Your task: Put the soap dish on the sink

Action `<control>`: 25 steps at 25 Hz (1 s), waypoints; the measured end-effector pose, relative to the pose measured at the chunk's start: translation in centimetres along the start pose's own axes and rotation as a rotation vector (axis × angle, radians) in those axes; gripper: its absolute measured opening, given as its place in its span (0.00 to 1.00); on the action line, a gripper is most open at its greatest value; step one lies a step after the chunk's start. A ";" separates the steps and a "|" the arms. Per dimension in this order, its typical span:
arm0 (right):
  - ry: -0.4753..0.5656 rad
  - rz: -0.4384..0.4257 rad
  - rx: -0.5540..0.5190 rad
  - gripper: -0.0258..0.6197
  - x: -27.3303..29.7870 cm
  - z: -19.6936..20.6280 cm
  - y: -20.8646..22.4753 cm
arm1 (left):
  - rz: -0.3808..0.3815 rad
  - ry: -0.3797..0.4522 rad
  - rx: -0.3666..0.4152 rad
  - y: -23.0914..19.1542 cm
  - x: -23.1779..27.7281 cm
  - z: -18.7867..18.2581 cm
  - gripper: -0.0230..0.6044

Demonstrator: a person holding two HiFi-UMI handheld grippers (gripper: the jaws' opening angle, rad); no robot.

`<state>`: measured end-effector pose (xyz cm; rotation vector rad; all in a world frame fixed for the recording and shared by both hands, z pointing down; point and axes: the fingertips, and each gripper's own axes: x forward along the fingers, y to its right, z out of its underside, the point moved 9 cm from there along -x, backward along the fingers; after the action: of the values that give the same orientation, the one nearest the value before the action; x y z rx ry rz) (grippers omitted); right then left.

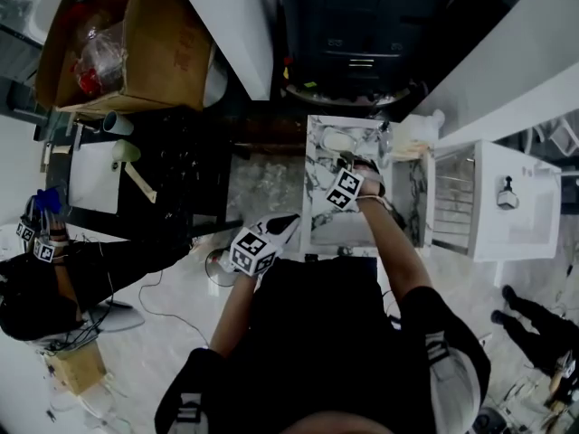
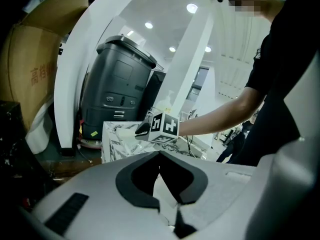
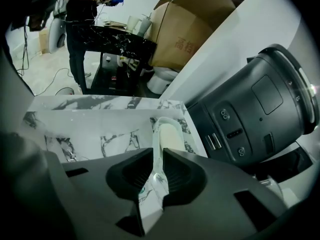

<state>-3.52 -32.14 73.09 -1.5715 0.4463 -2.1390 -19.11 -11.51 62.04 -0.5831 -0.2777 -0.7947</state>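
Observation:
The pale soap dish (image 1: 338, 140) is at the far rim of the marble sink (image 1: 318, 208). My right gripper (image 1: 349, 161) reaches over the basin and is shut on the dish's near edge. In the right gripper view the dish (image 3: 168, 135) sticks out ahead of the right gripper (image 3: 159, 165), over the marble ledge (image 3: 100, 103). I cannot tell whether the dish rests on the ledge or hangs just above it. My left gripper (image 1: 288, 224) is held off the sink's left side, shut and with nothing in it. In the left gripper view the left gripper (image 2: 160, 153) points at the sink (image 2: 116, 143).
A big black machine (image 1: 362, 25) stands just behind the sink. To the right is a white cabinet (image 1: 507, 202) with a wire rack. A cardboard box (image 1: 136, 39) and a black table (image 1: 172, 170) are on the left. Another person (image 1: 45, 260) stands at the far left.

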 end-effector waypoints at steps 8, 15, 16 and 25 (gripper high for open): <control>-0.025 -0.011 0.041 0.08 -2.5 2.6 -2.3 | 0.038 0.016 0.019 0.7 0.0 -0.2 0.03; -0.008 -0.011 0.175 0.05 -6.1 4.5 -3.0 | 0.076 0.012 0.049 0.9 0.3 -0.2 0.03; -0.001 -0.017 0.199 0.04 -6.7 4.7 -3.2 | 0.081 0.011 0.054 0.8 0.3 -0.3 0.03; 0.082 -0.090 0.400 0.03 -11.3 6.5 -4.9 | 0.123 0.002 0.096 1.1 1.3 -1.0 0.03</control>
<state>4.70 -22.01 68.34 -1.3019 -0.0324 -2.1961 -17.36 -12.26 61.41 -0.5037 -0.2744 -0.6596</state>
